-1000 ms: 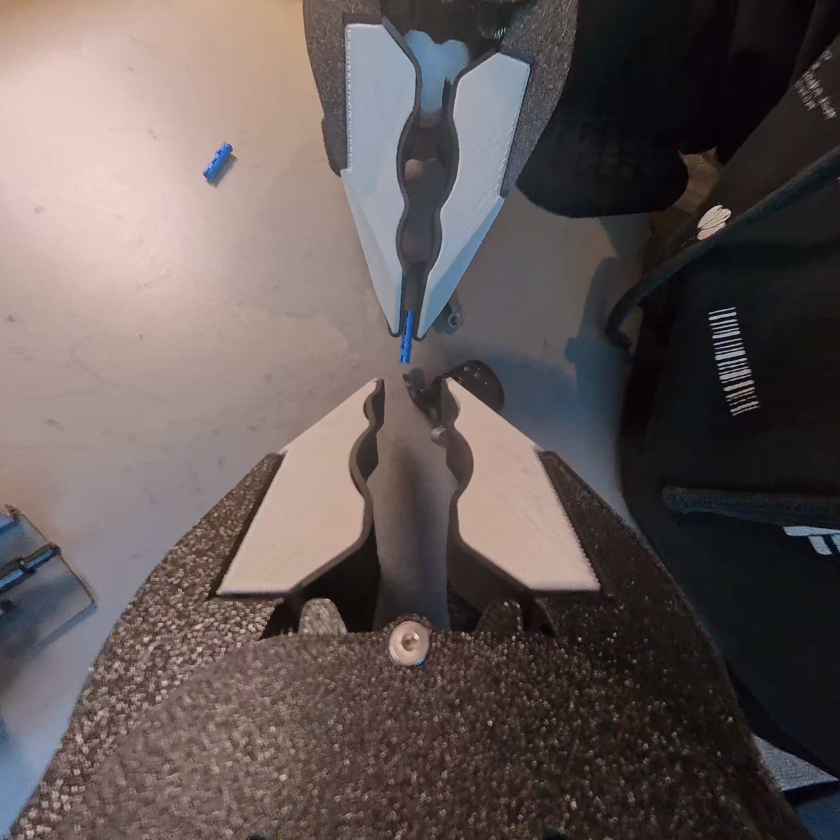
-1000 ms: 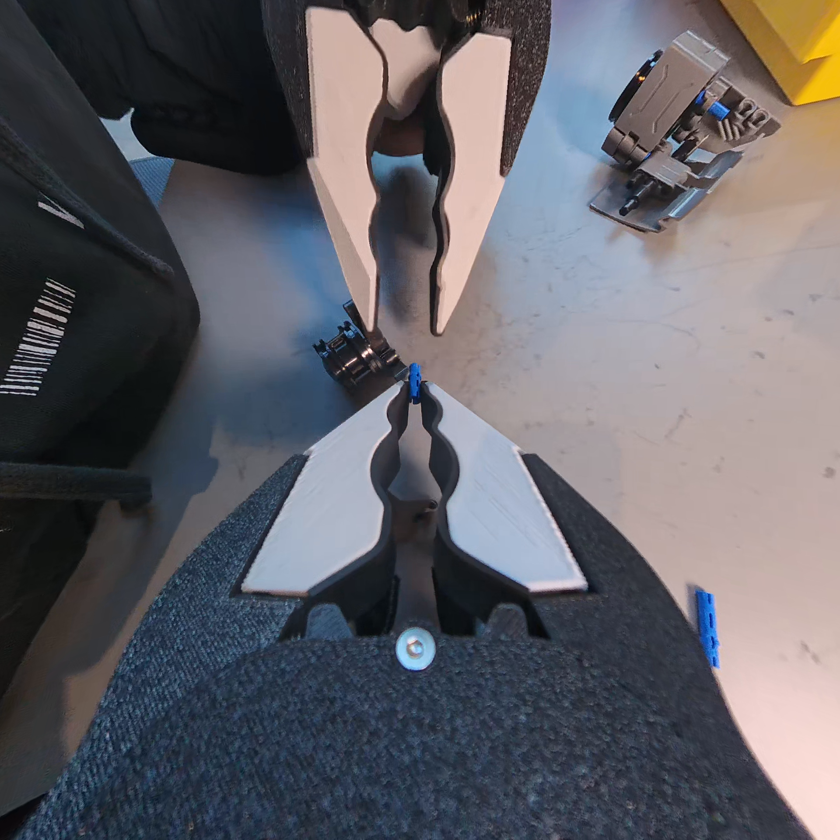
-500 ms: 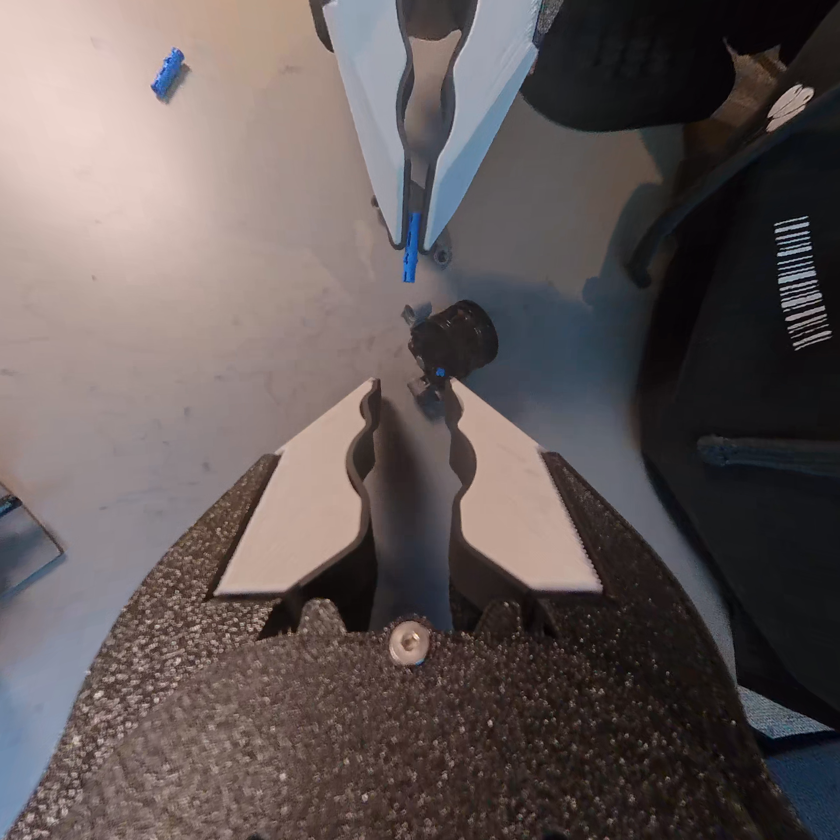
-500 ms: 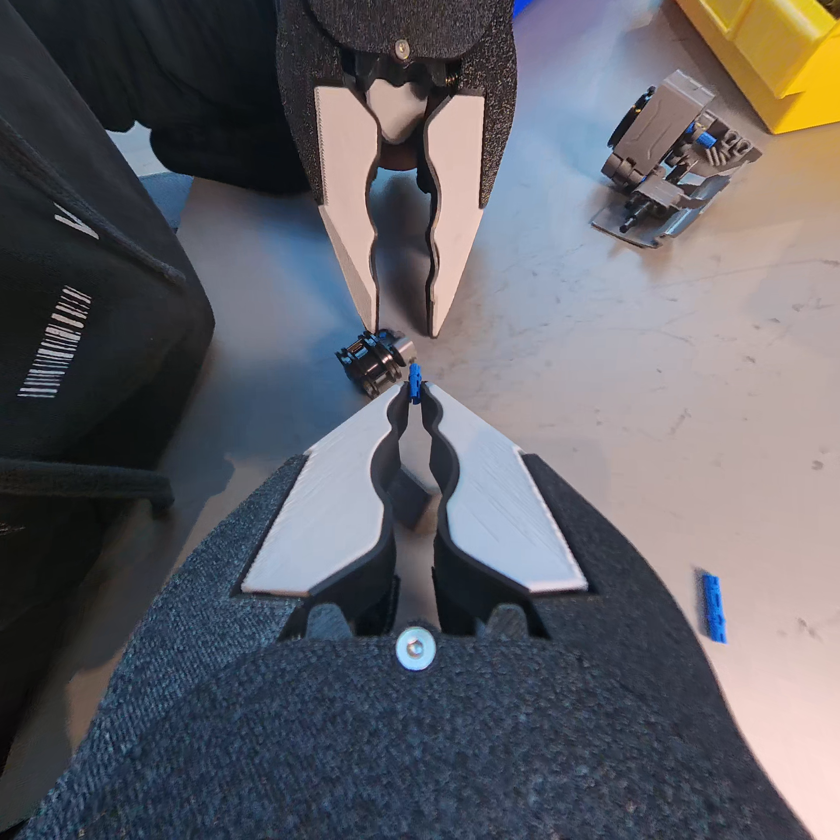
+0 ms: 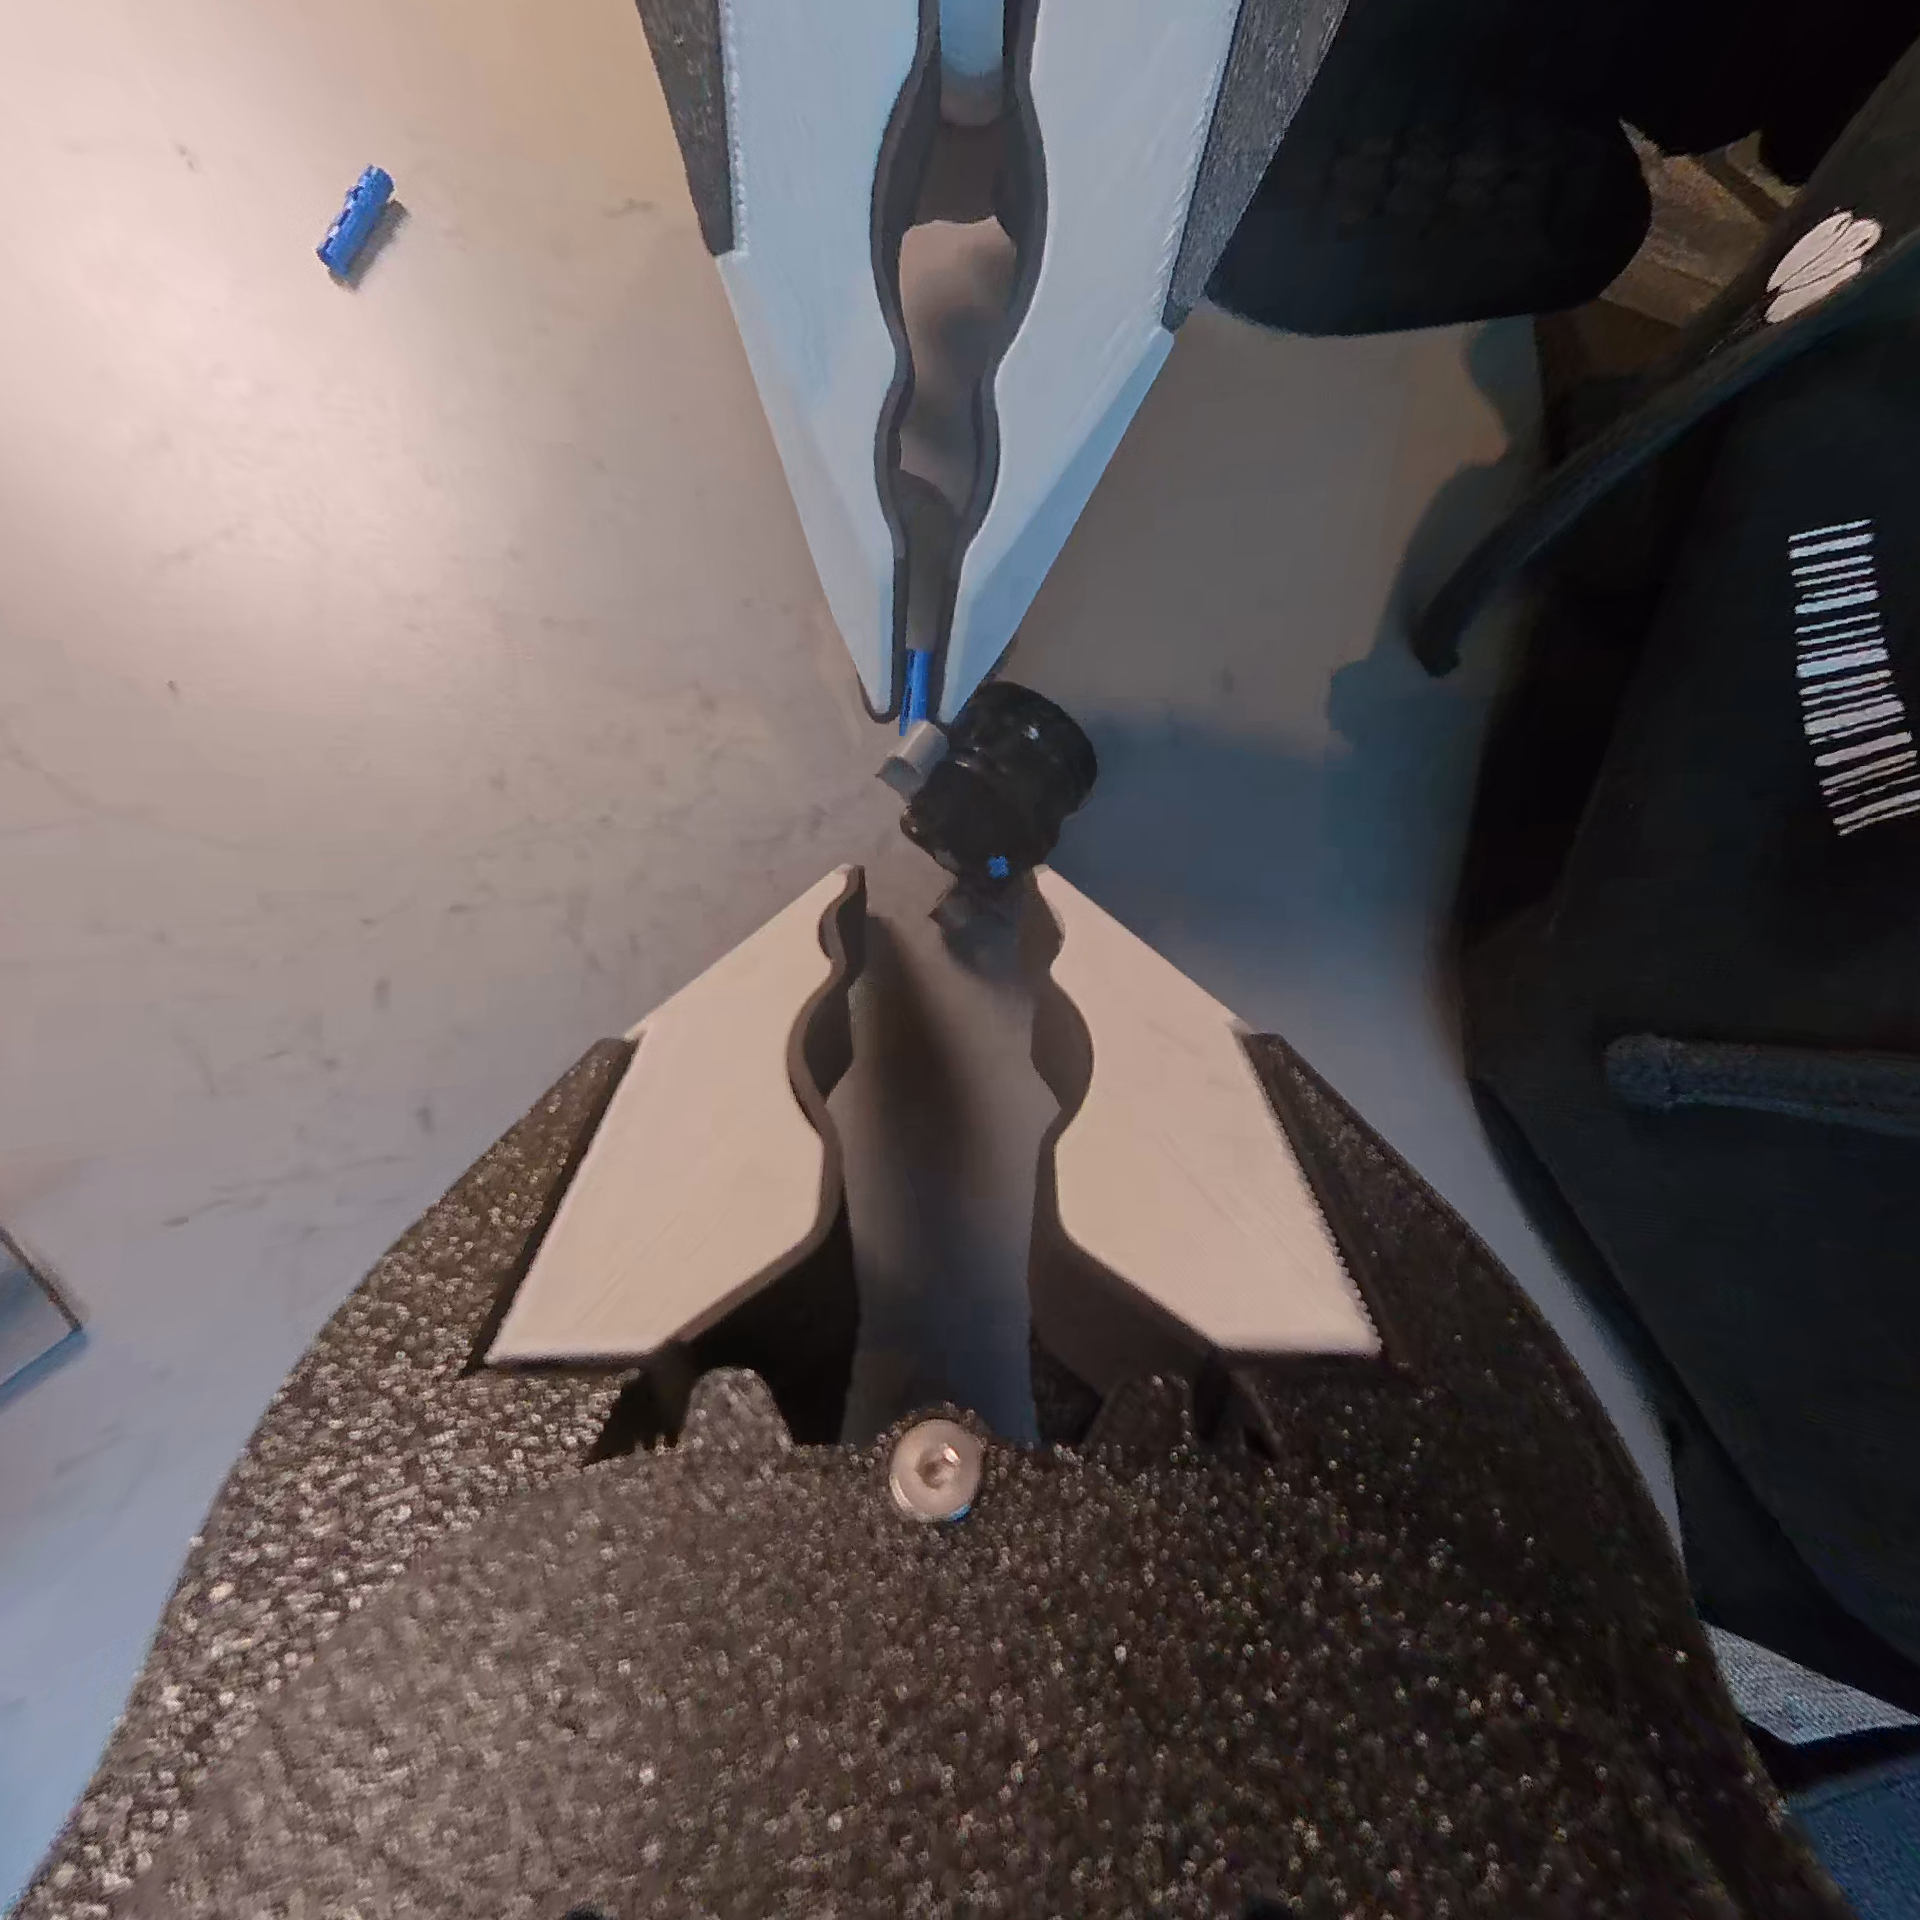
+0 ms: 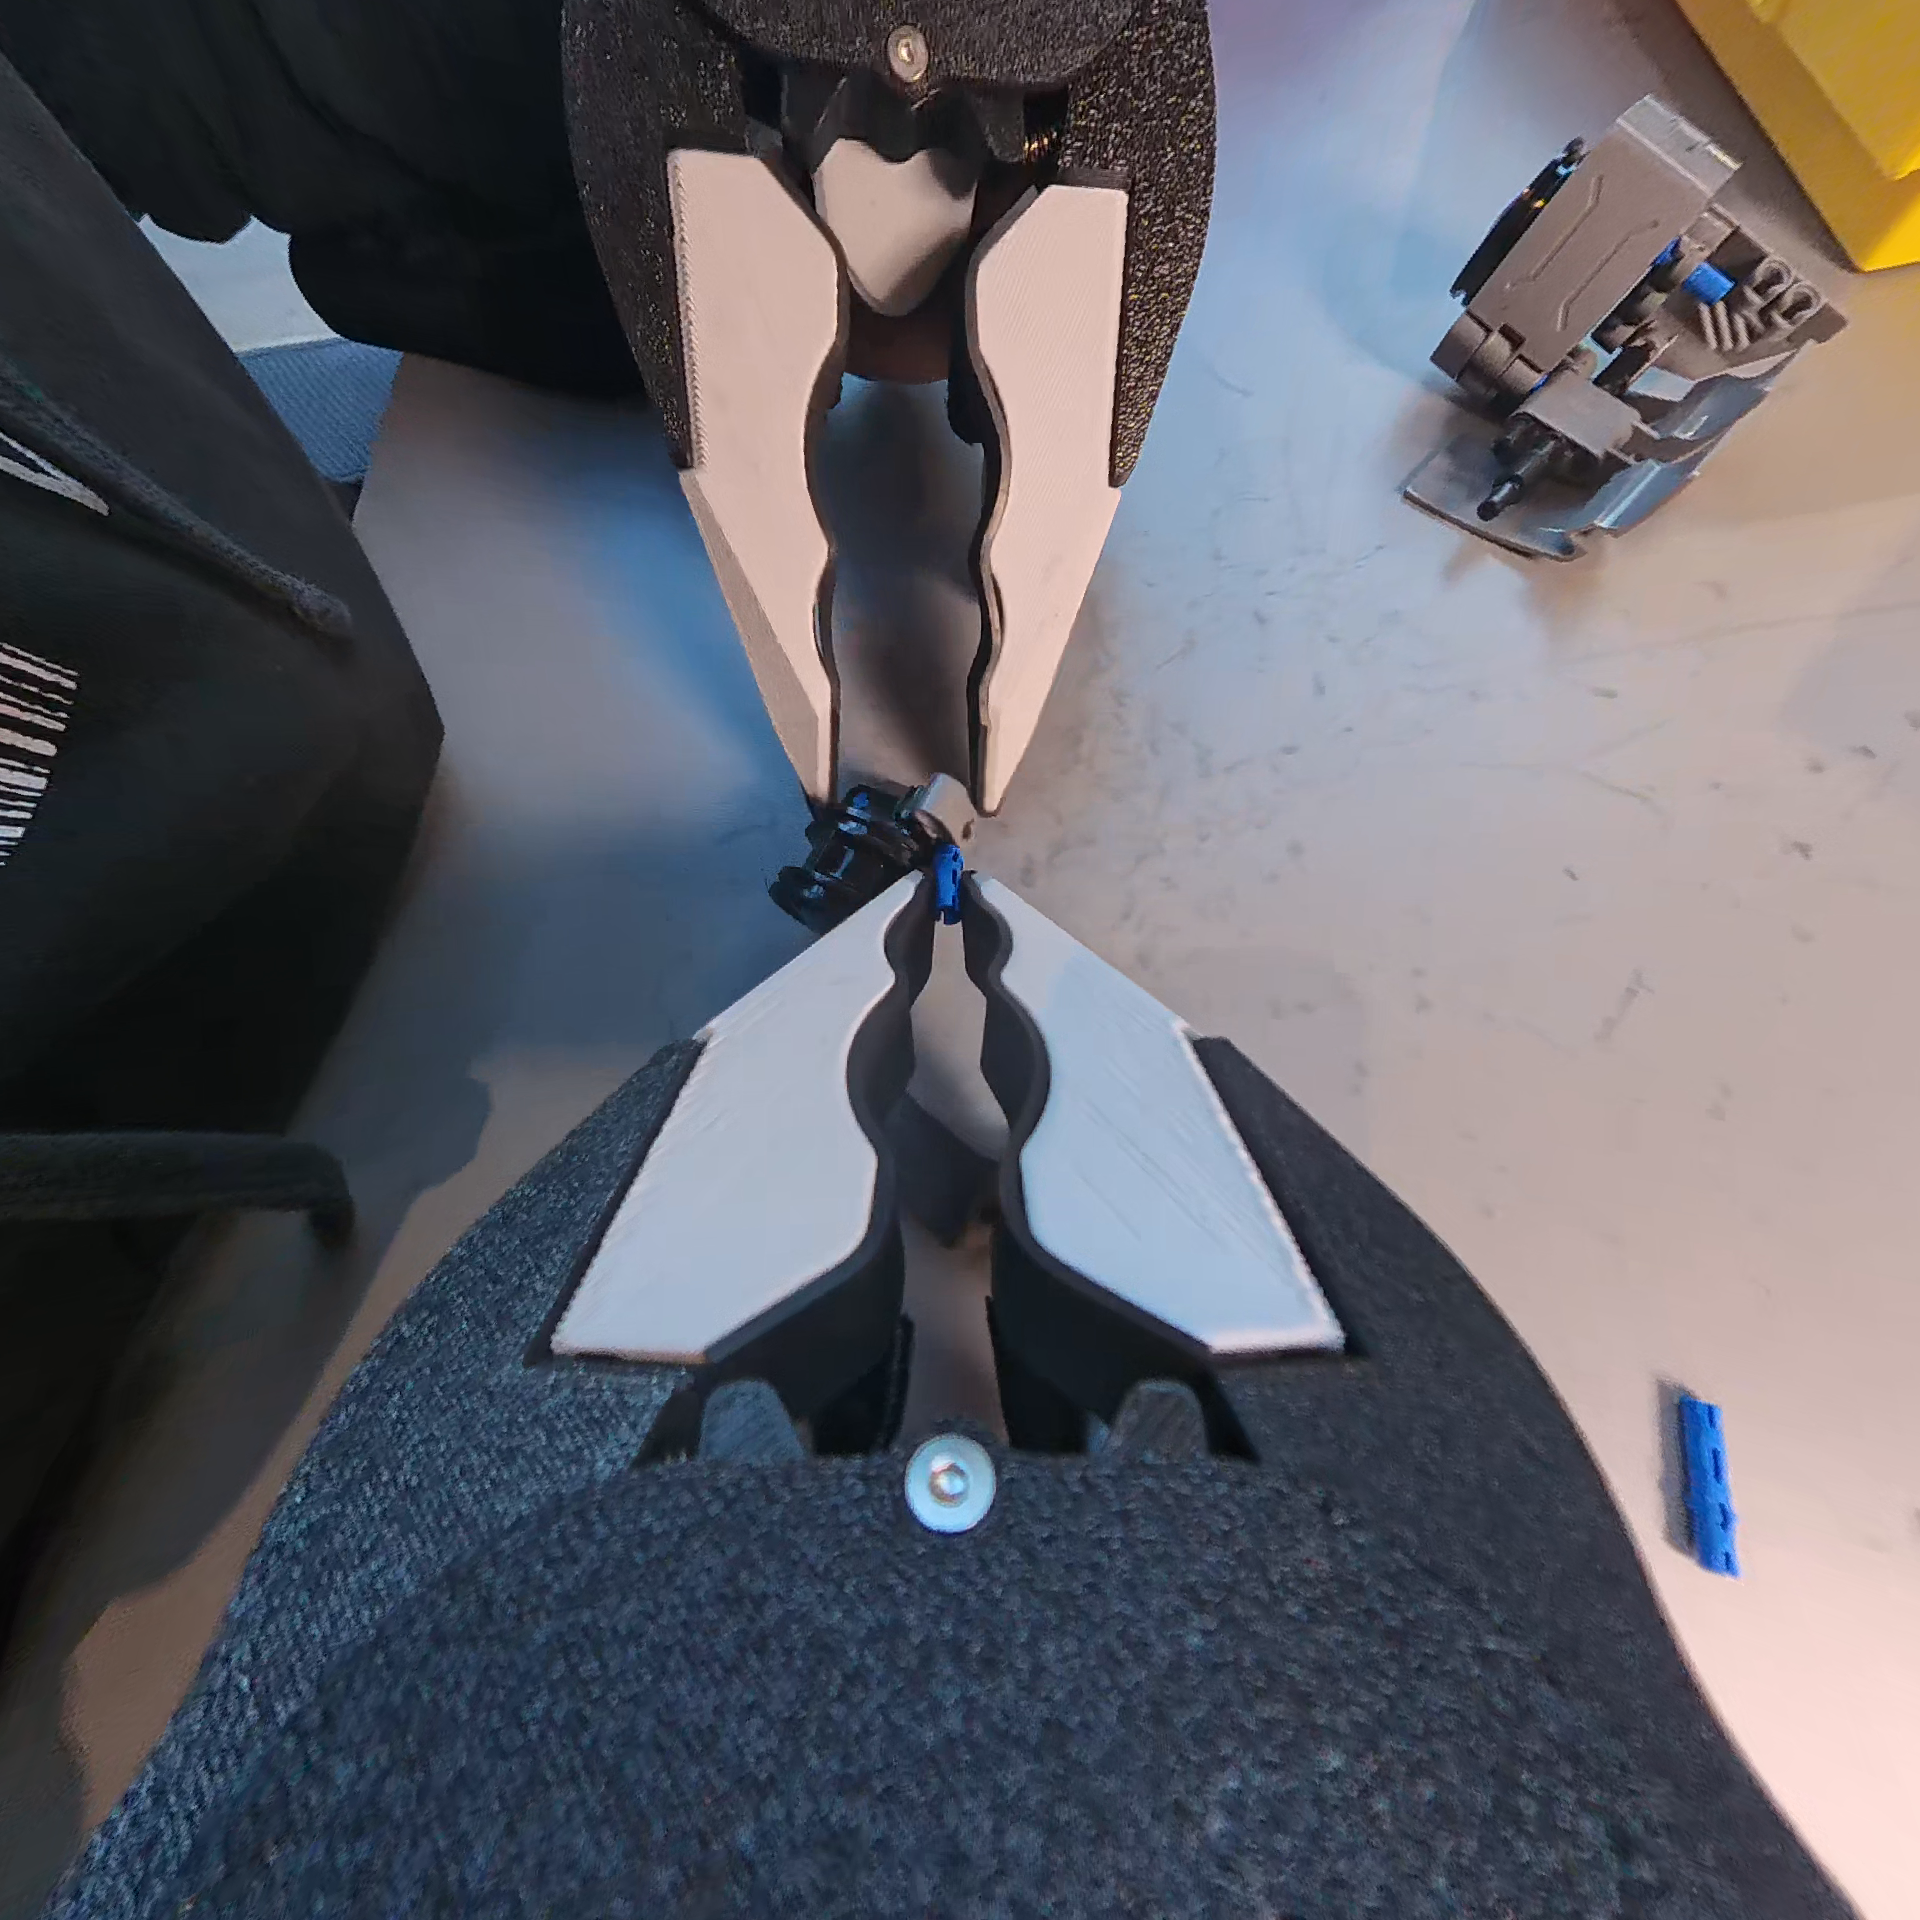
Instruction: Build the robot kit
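My right gripper [image 6: 940, 883] is shut on a small blue pin [image 6: 943, 878], which sticks out past its tips. In the left wrist view the right gripper [image 5: 920, 707] comes down from the top, and the pin [image 5: 916, 681] meets a grey stub on a black wheel assembly [image 5: 997, 779]. My left gripper [image 5: 945, 883] is open. The wheel assembly lies at its tips, with a dark end piece close against the right finger. In the right wrist view the left gripper [image 6: 904, 795] faces mine, and the wheel assembly [image 6: 857, 847] sits just below its tips.
A loose blue pin [image 5: 355, 223] lies on the pale tabletop [image 5: 416, 727]; it also shows in the right wrist view [image 6: 1707, 1481]. A grey brick-built assembly [image 6: 1621, 353] and a yellow bin [image 6: 1818, 104] stand at the far right. A black bag [image 5: 1714, 935] borders the work spot. Both grippers' tips are close together, under 4 cm apart. The grey brick-built assembly [image 6: 1621, 353] is about equally far from each gripper, around 20 cm.
The right gripper has brought the blue pin toward the left gripper, so the gap to the wheel assembly has closed and the pin now touches its grey stub. The left gripper stays open.
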`<action>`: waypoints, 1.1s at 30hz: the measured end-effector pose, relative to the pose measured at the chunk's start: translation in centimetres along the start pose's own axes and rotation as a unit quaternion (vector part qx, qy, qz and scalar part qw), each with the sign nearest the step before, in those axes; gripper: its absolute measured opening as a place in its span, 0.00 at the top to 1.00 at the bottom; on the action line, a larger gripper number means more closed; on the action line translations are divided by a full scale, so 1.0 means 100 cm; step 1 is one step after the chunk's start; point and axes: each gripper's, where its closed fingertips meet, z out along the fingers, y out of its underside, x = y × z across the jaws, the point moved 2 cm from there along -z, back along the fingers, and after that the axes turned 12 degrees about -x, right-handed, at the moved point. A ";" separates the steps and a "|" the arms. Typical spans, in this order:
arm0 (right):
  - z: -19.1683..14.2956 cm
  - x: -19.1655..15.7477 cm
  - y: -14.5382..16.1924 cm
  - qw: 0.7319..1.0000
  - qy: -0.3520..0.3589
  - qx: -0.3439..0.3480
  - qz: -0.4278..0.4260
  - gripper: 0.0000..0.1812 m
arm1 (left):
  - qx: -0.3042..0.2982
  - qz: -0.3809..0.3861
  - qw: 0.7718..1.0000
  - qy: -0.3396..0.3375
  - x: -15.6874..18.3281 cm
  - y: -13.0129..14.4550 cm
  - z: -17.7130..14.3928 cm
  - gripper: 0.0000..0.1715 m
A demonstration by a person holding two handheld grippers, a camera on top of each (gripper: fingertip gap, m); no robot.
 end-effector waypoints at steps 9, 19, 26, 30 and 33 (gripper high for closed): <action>0.003 -0.001 -0.006 1.000 -0.007 0.020 -0.001 0.98 | 0.086 -0.065 0.990 0.097 0.001 -0.012 -0.017 0.82; 0.005 -0.002 -0.006 1.000 -0.015 0.025 -0.002 0.98 | 0.072 0.006 0.997 0.015 0.001 -0.014 -0.011 0.95; -0.020 0.005 -0.014 0.994 -0.017 0.104 0.007 0.98 | 0.143 0.015 0.989 -0.015 -0.005 -0.028 -0.027 0.95; -0.050 0.007 -0.035 0.981 -0.010 0.194 0.005 0.98 | 0.206 0.028 0.977 -0.040 -0.008 -0.040 -0.045 0.96; -0.049 0.007 -0.037 0.980 -0.009 0.196 0.011 0.97 | 0.230 0.041 0.971 -0.052 -0.007 -0.048 -0.052 0.96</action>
